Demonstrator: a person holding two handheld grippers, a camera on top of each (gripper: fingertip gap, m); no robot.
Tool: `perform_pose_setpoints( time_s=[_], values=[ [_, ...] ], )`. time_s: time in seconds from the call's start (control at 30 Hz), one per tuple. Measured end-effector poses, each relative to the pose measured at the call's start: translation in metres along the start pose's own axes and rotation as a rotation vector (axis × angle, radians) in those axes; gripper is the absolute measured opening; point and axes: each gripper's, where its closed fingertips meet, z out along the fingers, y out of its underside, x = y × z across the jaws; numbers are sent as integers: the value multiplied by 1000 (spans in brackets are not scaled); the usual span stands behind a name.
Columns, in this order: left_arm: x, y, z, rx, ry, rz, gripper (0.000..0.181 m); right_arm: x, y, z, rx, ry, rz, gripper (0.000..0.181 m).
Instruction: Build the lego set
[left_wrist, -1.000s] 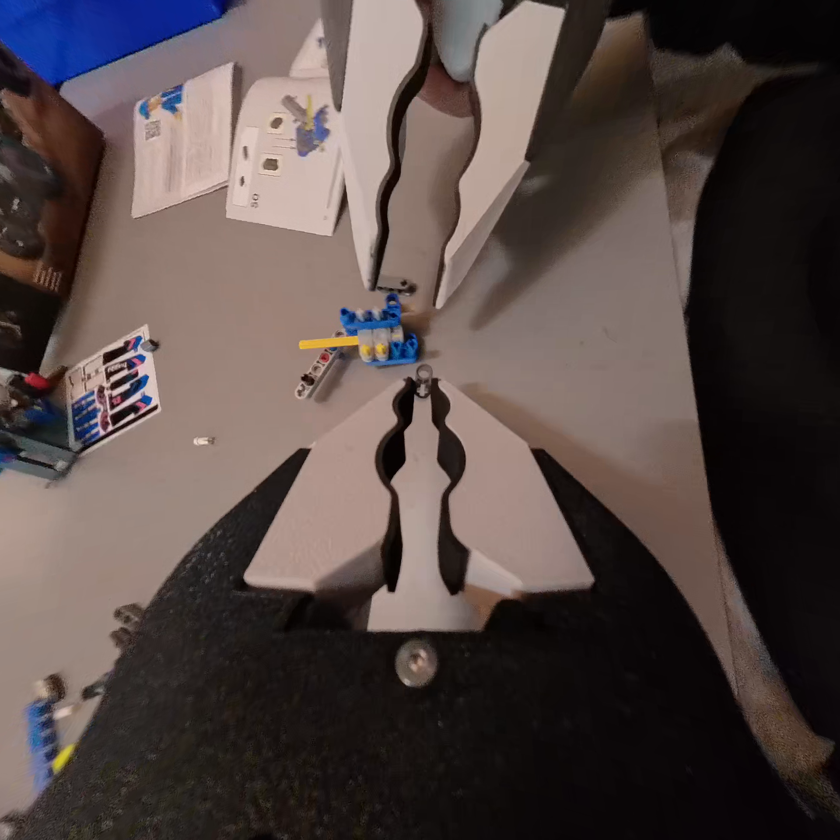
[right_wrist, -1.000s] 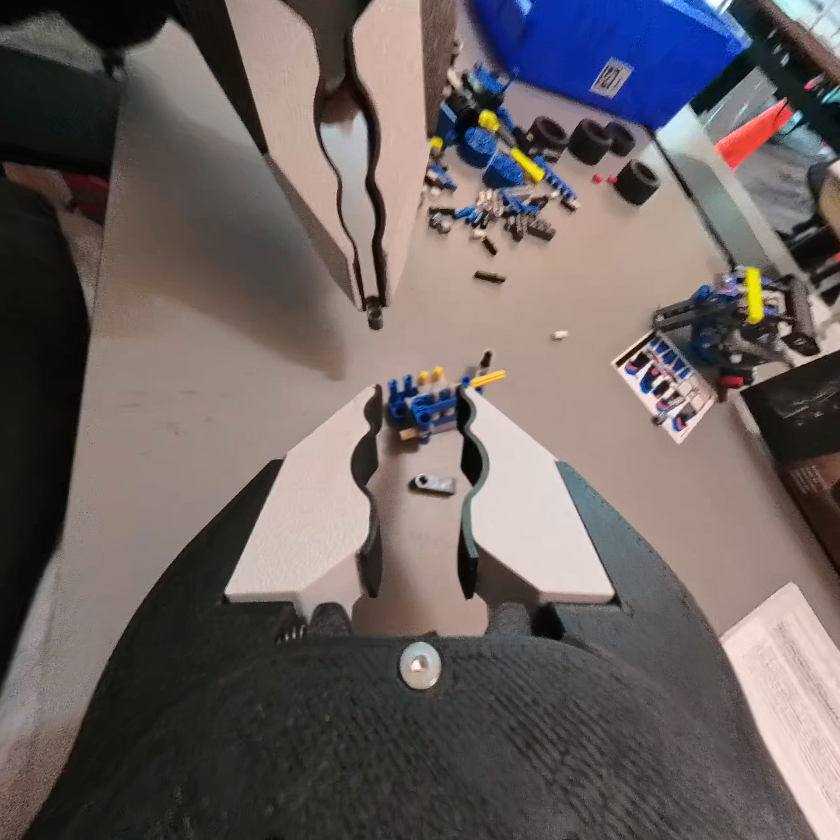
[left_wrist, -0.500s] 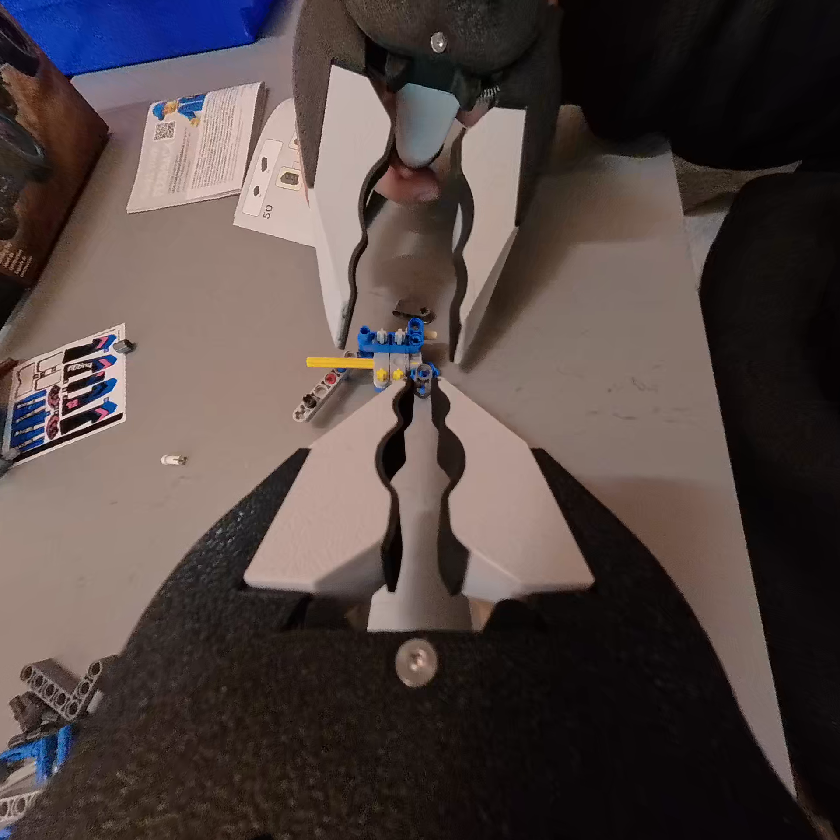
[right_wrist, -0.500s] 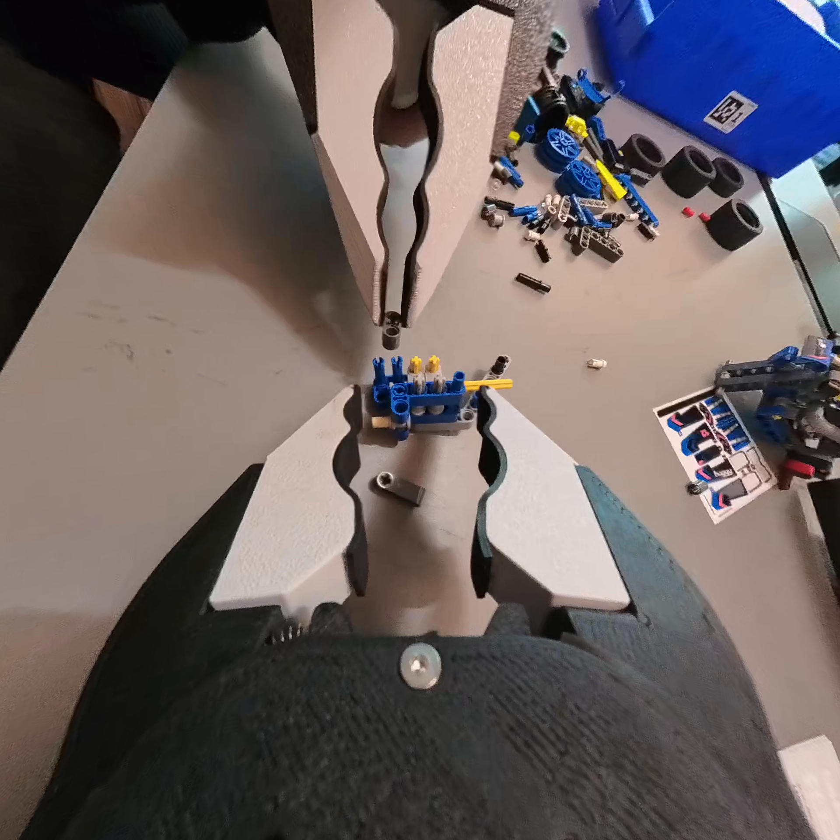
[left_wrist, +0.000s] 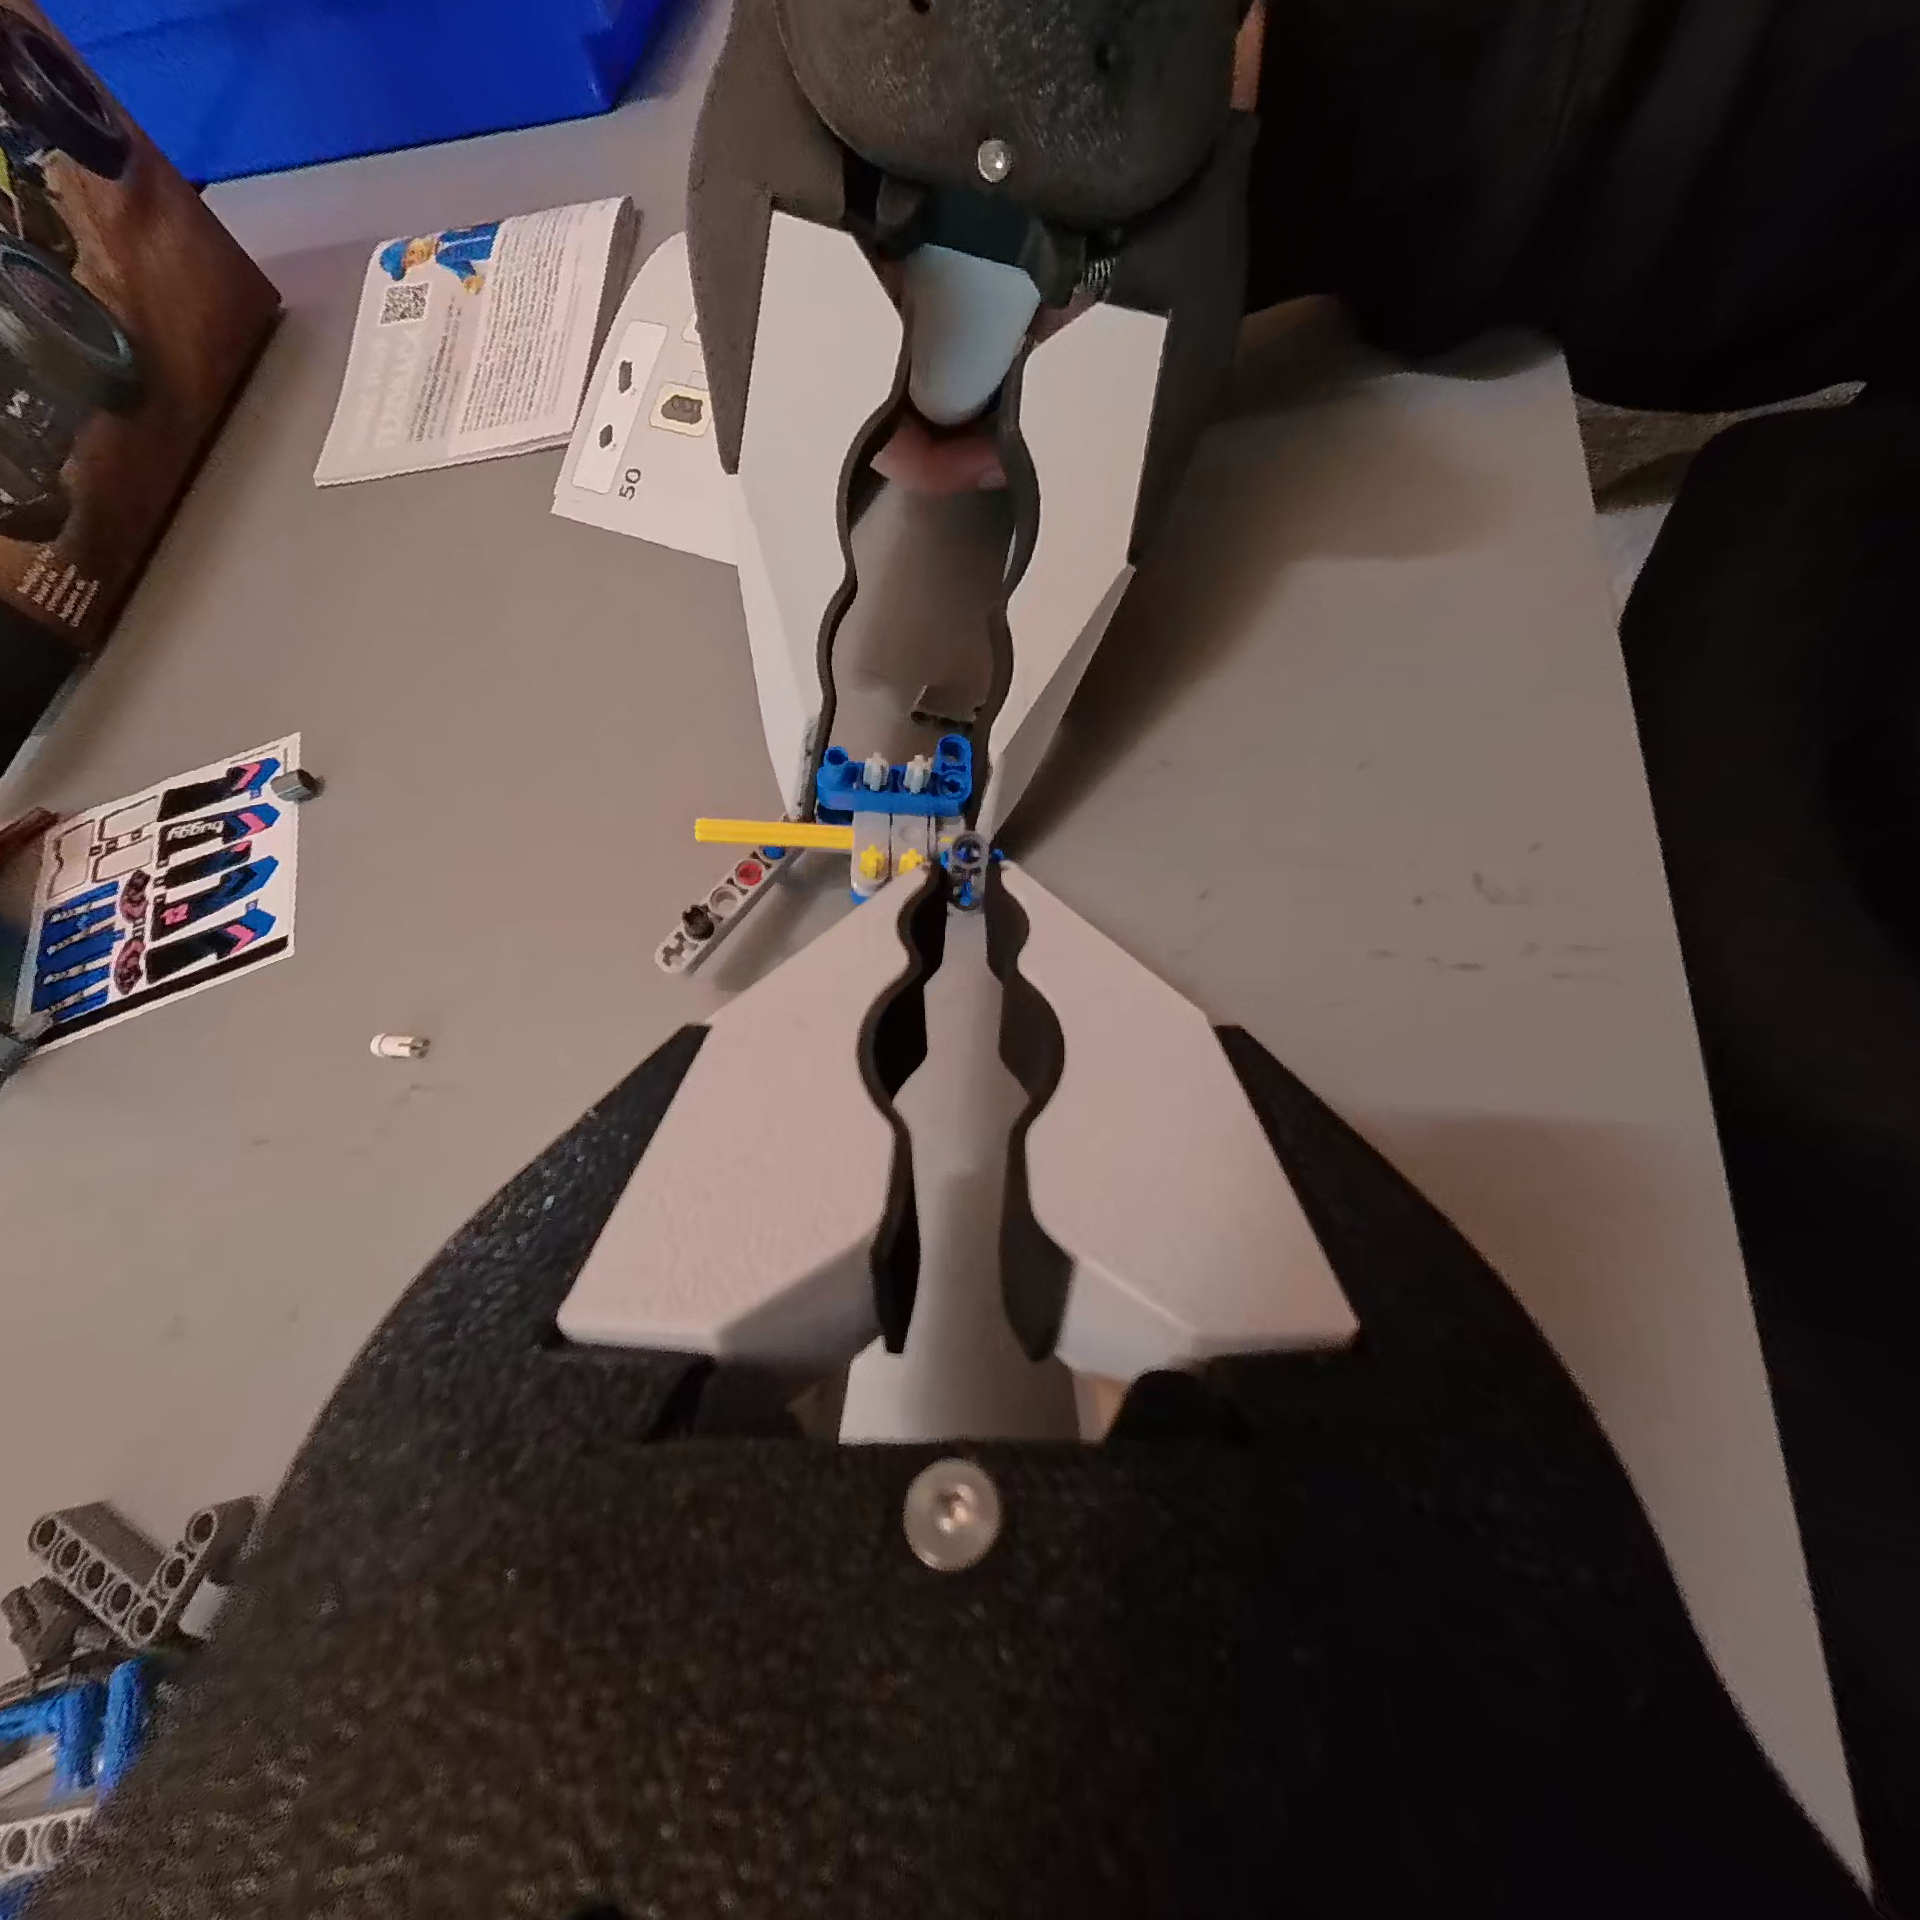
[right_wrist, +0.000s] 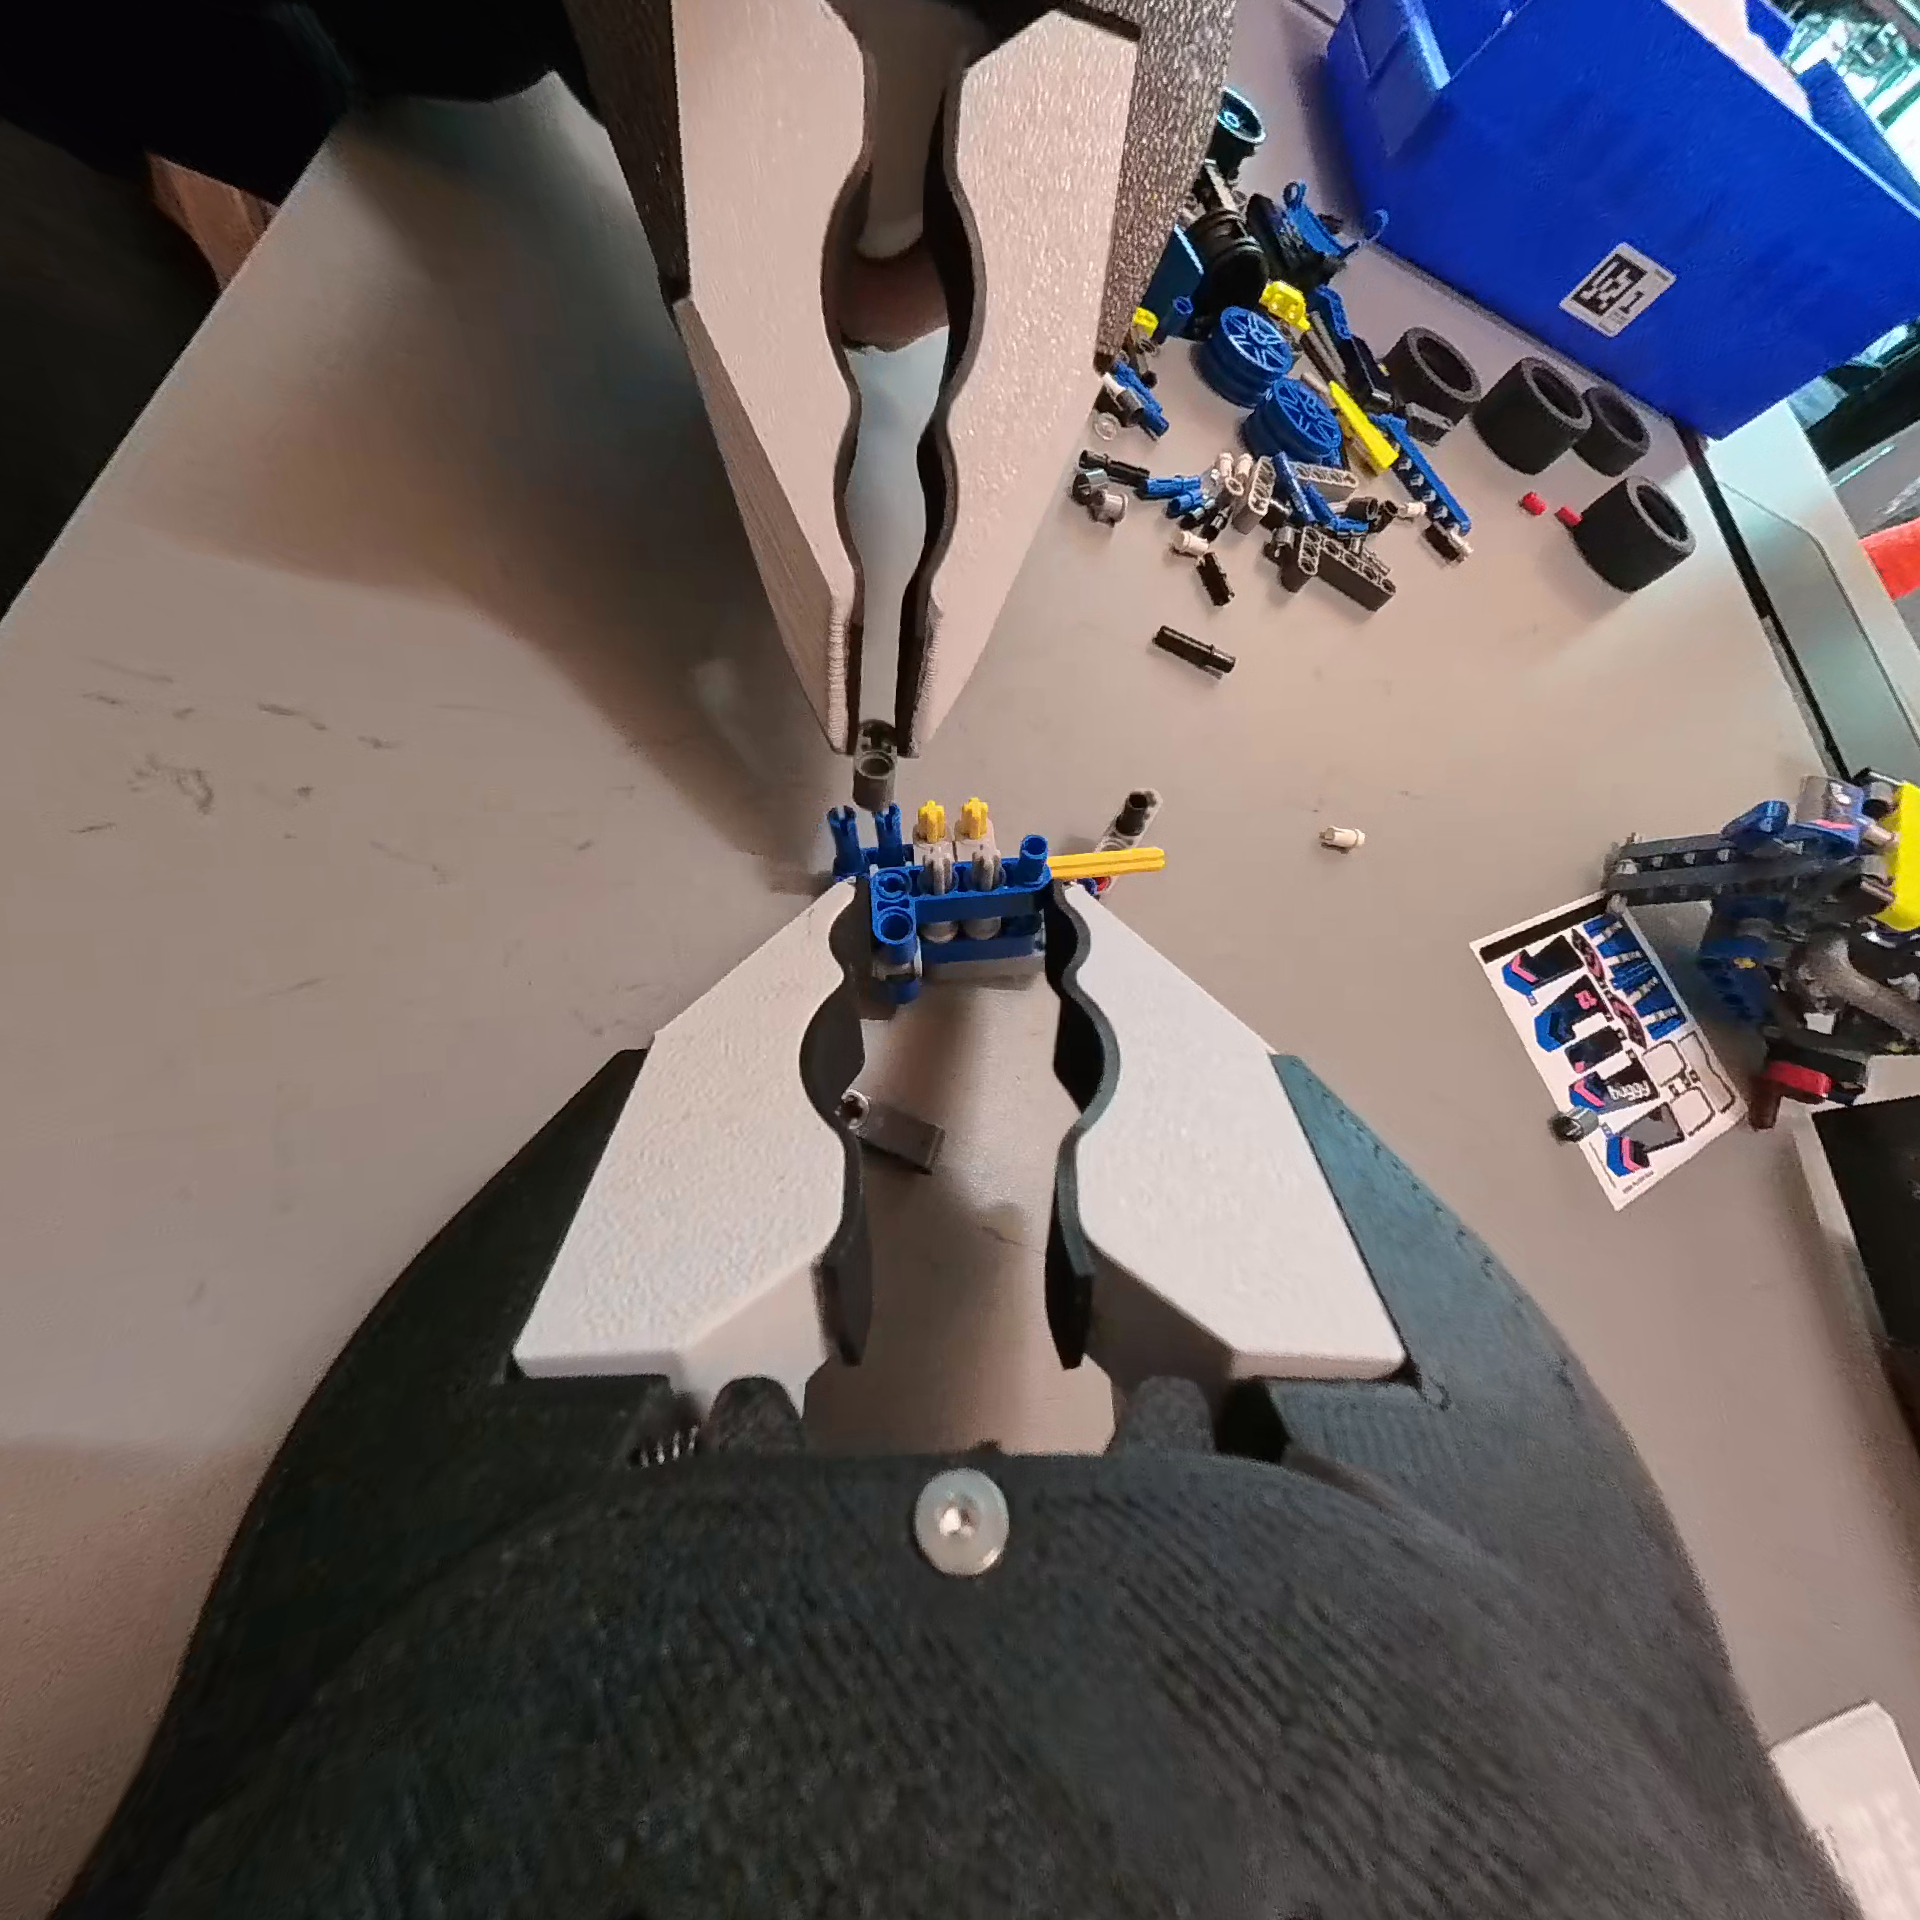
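A small blue and grey lego assembly (right_wrist: 956, 914) with a yellow axle (right_wrist: 1107, 860) stands on the grey table (right_wrist: 416, 831). My right gripper (right_wrist: 951, 904) is shut on it, one finger on each end. The assembly also shows in the left wrist view (left_wrist: 894, 790), between the right gripper's fingers (left_wrist: 790, 623). My left gripper (left_wrist: 961, 883) is shut on a small dark grey bush (left_wrist: 968, 852). In the right wrist view the bush (right_wrist: 876, 774) hangs from the left gripper's tips (right_wrist: 883, 740), just above the blue pins at the assembly's left end.
A dark grey piece (right_wrist: 904, 1132) lies between my right fingers. A grey beam (left_wrist: 727, 904), sticker sheet (left_wrist: 156, 883) and booklets (left_wrist: 478, 332) lie left. Loose parts (right_wrist: 1278, 447), tyres (right_wrist: 1538, 416), a blue bin (right_wrist: 1662, 187) and a part-built model (right_wrist: 1818, 935) lie right. Only a small space, under 4 cm, lies between the two pairs of fingers.
My left gripper has carried the grey bush in to the assembly's end. My right gripper has moved forward and its fingers have closed in on the assembly.
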Motion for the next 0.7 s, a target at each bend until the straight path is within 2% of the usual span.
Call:
perform_pose_setpoints(
  time_s=[0.27, 0.47, 0.7],
  values=[
    [-3, 0, 3, 0, -62, 29, 4, 0, 0, 1, -8, 6, 18, 31],
    [-3, 0, 3, -79, -128, 114, 4, 0, 0, 1, -10, 8, 20, 31],
    [-3, 3, 1, -133, -140, 91, 4, 0, 0, 2, -11, 14, 16, 31]
  ],
)
